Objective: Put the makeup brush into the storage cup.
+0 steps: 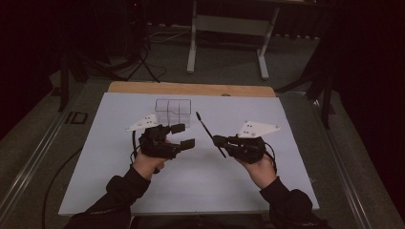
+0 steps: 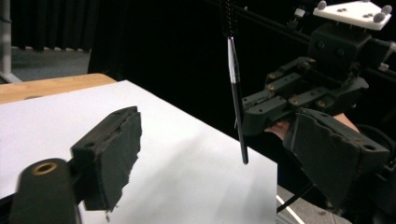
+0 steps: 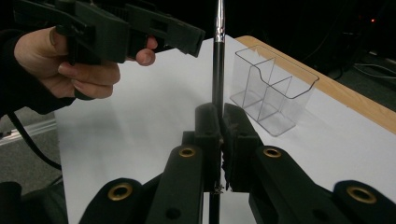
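Note:
A thin black brush (image 1: 208, 131) with a silver band stands slanted in my right gripper (image 1: 218, 140), which is shut on its handle over the white sheet (image 1: 210, 181). In the right gripper view the brush (image 3: 217, 70) rises straight up from between the closed jaws of the right gripper (image 3: 222, 123). A clear plastic organizer (image 1: 173, 112) with compartments stands upright on the sheet's far middle; it also appears beyond the jaws (image 3: 271, 88). My left gripper (image 1: 185, 135) is open and empty, just left of the brush (image 2: 237, 107). Its own jaws (image 2: 224, 163) are wide apart.
The sheet covers a wooden table whose far edge (image 1: 191, 88) shows bare. Behind it stand a white table frame (image 1: 229, 28) and a dark tripod (image 1: 141, 62) on the grey floor. Metal rails (image 1: 38, 152) run along both sides.

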### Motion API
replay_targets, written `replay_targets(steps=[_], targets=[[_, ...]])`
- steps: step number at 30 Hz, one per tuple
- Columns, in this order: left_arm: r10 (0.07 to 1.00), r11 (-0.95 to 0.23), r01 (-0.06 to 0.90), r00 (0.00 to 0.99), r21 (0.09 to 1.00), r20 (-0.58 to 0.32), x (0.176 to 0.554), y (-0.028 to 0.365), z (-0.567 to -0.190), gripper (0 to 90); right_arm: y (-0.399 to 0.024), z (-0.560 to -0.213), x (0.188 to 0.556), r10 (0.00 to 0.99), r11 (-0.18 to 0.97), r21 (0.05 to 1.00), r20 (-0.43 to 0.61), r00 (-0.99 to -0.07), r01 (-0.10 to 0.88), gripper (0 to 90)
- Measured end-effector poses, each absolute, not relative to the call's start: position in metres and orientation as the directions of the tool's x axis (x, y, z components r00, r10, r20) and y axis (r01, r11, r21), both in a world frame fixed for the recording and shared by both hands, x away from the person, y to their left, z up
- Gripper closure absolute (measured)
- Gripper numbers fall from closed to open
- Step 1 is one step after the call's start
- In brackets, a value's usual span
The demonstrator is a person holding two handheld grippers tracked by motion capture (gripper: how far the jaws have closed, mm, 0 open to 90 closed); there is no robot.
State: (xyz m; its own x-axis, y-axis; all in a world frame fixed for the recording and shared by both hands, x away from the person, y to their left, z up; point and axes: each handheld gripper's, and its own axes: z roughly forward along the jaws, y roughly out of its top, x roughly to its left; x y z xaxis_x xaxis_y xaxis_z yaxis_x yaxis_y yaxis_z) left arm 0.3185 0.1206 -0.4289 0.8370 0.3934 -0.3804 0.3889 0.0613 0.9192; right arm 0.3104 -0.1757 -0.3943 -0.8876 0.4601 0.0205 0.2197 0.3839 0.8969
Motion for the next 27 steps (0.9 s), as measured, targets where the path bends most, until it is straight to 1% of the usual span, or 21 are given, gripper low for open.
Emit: replay_targets(steps=[1, 4, 7, 9, 13, 14, 15, 17, 27], targets=[[0.393, 0.066, 0.39, 0.836, 0.918, -0.383, 0.319, 0.119, -0.429, 23.0, -0.175, -0.395, 0.311, 0.457, 0.383, 0.897, 0.024, -0.889, 0.221, 85.6], [0.393, 0.081, 0.408, 0.826, 0.91, -0.405, 0.322, 0.113, -0.429, 31.7, -0.174, -0.398, 0.31, 0.456, 0.388, 0.894, 0.026, -0.889, 0.225, 85.6], [0.385, 0.089, 0.427, 0.819, 0.9, -0.427, 0.325, 0.106, -0.428, 37.2, -0.174, -0.4, 0.311, 0.461, 0.384, 0.895, 0.029, -0.887, 0.229, 85.6], [0.387, 0.089, 0.429, 0.817, 0.899, -0.428, 0.326, 0.102, -0.427, 40.6, -0.175, -0.401, 0.311, 0.459, 0.385, 0.893, 0.034, -0.888, 0.234, 85.6], [0.393, 0.096, 0.429, 0.813, 0.898, -0.43, 0.326, 0.097, -0.425, 50.4, -0.175, -0.403, 0.311, 0.46, 0.388, 0.891, 0.037, -0.887, 0.238, 85.6], [0.391, 0.11, 0.428, 0.811, 0.897, -0.435, 0.327, 0.094, -0.424, 50.4, -0.175, -0.403, 0.31, 0.462, 0.389, 0.891, 0.031, -0.886, 0.234, 85.6], [0.389, 0.114, 0.429, 0.811, 0.896, -0.438, 0.328, 0.094, -0.424, 56.6, -0.174, -0.404, 0.31, 0.457, 0.392, 0.89, 0.032, -0.889, 0.234, 85.6], [0.392, 0.109, 0.43, 0.81, 0.896, -0.436, 0.329, 0.092, -0.423, 61.0, -0.175, -0.405, 0.31, 0.46, 0.394, 0.889, 0.029, -0.887, 0.233, 85.6], [0.364, 0.089, 0.456, 0.813, 0.886, -0.455, 0.332, 0.089, -0.423, 76.4, -0.175, -0.405, 0.311, 0.455, 0.399, 0.887, 0.026, -0.89, 0.231, 85.6]])
